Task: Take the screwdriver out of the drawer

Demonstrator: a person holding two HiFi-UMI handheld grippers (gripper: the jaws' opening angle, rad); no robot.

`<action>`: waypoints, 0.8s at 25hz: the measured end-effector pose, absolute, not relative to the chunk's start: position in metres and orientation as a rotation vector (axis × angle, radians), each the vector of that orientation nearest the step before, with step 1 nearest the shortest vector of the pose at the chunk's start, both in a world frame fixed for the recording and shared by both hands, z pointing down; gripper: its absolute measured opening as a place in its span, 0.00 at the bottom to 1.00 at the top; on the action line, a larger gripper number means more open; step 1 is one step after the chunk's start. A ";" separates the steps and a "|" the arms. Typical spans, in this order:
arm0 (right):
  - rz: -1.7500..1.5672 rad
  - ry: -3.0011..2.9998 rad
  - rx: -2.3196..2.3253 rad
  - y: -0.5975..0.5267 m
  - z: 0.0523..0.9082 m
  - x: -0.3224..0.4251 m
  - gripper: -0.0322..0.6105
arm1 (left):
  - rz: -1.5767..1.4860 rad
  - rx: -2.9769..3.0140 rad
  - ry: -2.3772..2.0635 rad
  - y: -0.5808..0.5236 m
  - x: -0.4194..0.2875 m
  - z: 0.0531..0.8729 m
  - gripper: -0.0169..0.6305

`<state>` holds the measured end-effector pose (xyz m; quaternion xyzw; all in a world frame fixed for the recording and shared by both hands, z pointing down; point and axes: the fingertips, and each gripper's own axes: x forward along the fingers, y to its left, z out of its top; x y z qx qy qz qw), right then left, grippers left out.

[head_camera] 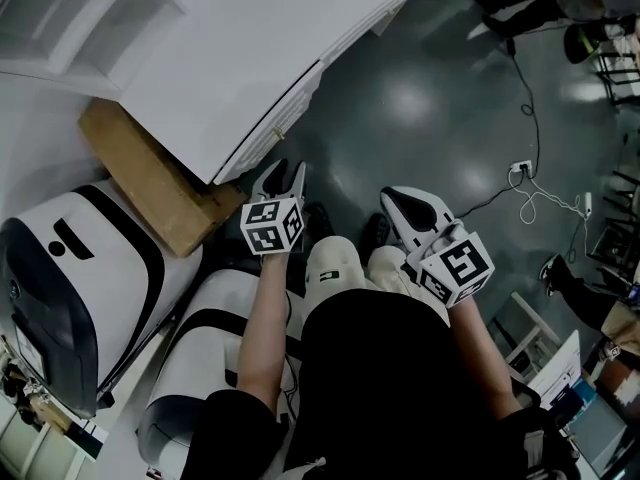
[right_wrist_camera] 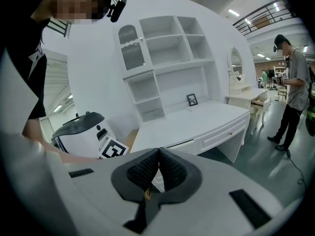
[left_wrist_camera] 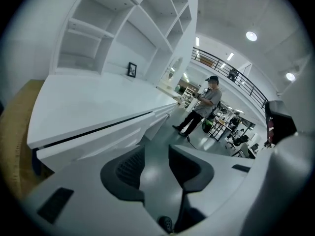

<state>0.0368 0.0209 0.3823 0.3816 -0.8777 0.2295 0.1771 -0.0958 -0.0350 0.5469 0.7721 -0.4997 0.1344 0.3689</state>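
No screwdriver shows in any view. The white desk [head_camera: 230,58] fills the top of the head view, its drawer fronts [head_camera: 290,108] along the near edge. My left gripper [head_camera: 283,175] hangs just off that edge, over the dark floor. In the left gripper view my left gripper [left_wrist_camera: 156,154] stands open with nothing between the pads, and a dark gap runs above the nearest drawer front [left_wrist_camera: 98,141]. My right gripper [head_camera: 400,203] is further right, away from the desk. In the right gripper view my right gripper [right_wrist_camera: 158,154] is shut, pads touching and empty, aimed at the desk's drawers [right_wrist_camera: 224,132].
A cardboard sheet [head_camera: 150,173] leans under the desk's left end. Two white-and-black machines [head_camera: 70,288] stand at the lower left. A cable and socket [head_camera: 520,168] lie on the floor to the right. A person [right_wrist_camera: 293,87] stands beyond the desk. A shelf unit [right_wrist_camera: 167,58] tops the desk.
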 end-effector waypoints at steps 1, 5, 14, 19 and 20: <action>0.656 -2.479 1.079 0.020 0.384 0.037 0.08 | 0.343 1.969 -1.286 -0.039 -0.097 0.552 0.27; 0.668 -2.462 1.060 0.020 0.391 0.033 0.08 | 0.347 1.923 -1.289 -0.052 -0.101 0.575 0.29; 0.712 -2.431 1.062 0.019 0.404 0.032 0.08 | 0.367 1.827 -1.315 -0.079 -0.108 0.630 0.33; 0.745 -2.411 1.066 0.022 0.413 0.031 0.08 | 0.379 1.748 -1.317 -0.086 -0.113 0.661 0.33; 0.752 -2.406 1.067 0.022 0.415 0.032 0.08 | 0.372 1.727 -1.324 -0.088 -0.115 0.667 0.33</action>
